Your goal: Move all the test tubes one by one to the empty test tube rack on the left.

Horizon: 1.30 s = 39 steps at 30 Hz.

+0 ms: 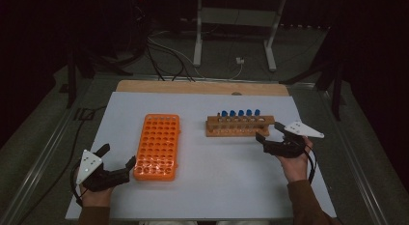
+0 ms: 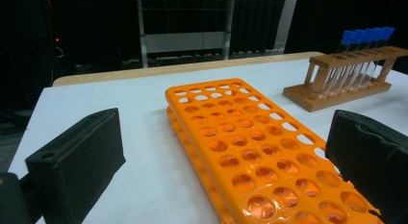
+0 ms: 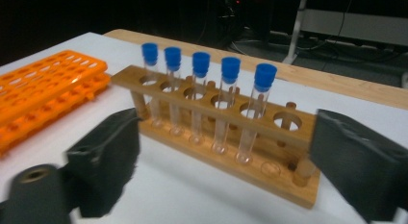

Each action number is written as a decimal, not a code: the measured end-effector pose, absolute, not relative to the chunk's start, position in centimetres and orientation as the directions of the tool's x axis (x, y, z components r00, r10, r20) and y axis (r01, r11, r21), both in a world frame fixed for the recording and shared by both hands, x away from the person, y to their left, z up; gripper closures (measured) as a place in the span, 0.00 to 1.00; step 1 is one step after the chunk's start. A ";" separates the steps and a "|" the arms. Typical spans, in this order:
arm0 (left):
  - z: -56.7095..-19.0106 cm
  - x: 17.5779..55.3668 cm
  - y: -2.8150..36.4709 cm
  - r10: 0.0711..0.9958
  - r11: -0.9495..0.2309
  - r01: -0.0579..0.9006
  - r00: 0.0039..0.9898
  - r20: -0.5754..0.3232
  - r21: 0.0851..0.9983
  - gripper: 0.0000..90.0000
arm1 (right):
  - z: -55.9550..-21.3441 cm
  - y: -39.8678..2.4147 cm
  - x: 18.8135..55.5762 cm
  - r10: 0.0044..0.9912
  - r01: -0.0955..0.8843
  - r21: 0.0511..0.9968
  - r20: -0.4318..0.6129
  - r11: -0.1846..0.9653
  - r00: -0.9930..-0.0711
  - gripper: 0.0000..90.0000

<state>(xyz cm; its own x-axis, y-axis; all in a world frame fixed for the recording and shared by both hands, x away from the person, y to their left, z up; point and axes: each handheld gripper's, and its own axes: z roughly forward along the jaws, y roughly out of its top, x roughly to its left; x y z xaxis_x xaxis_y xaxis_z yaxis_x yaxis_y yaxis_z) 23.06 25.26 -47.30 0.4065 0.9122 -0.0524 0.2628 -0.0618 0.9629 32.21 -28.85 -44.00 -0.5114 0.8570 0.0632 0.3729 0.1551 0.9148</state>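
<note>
An orange tube rack (image 1: 157, 146) with many empty holes lies left of centre on the white board; it also shows close up as the orange rack (image 2: 250, 147). A wooden rack (image 1: 239, 125) stands right of centre and holds several clear tubes with blue caps (image 3: 230, 70). Its end hole (image 3: 287, 121) is empty. My left gripper (image 1: 117, 156) is open at the orange rack's near left corner, its jaws wide apart with nothing held. My right gripper (image 1: 270, 132) is open just in front of the wooden rack's right end, with the wooden rack (image 3: 216, 137) seen between its jaws.
The white board (image 1: 217, 176) rests on a wooden tabletop whose back edge (image 1: 202, 87) shows beyond it. Cables (image 1: 169, 53) and a white stand's legs (image 1: 197, 46) are on the dark floor behind the table.
</note>
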 end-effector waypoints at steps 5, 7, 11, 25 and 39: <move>-47.3 23.0 25.3 0.913 -0.069 0.259 0.407 -0.044 0.963 0.01 | -44.2 -28.7 33.8 0.865 0.385 0.909 0.060 0.160 -0.499 0.18; -47.4 23.1 25.3 0.915 -0.077 0.259 0.401 -0.034 0.963 0.01 | -44.3 -28.7 34.6 0.867 0.393 0.905 0.058 0.163 -0.495 0.20; -47.3 23.0 25.5 0.929 -0.071 0.245 0.368 -0.025 0.967 0.01 | -44.4 -28.9 36.0 0.866 0.408 0.903 0.090 0.138 -0.491 0.27; -47.4 22.9 25.7 0.931 -0.062 0.249 0.363 -0.034 0.966 0.01 | -46.5 -27.8 39.2 0.891 0.442 0.884 0.074 0.150 -0.448 0.72; -47.4 22.9 25.7 0.935 -0.062 0.251 0.353 -0.032 0.966 0.01 | -47.2 -26.5 39.5 0.896 0.421 0.893 0.046 0.162 -0.442 0.85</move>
<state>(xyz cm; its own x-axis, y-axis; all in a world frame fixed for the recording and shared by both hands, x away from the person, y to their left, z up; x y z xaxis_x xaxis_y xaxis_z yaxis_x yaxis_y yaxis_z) 22.90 25.74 -47.44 0.3534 0.9349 -0.0320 0.2513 -0.0620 0.9659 39.55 -26.53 -47.23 -0.4418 0.8959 0.0461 0.4209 0.1616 0.8926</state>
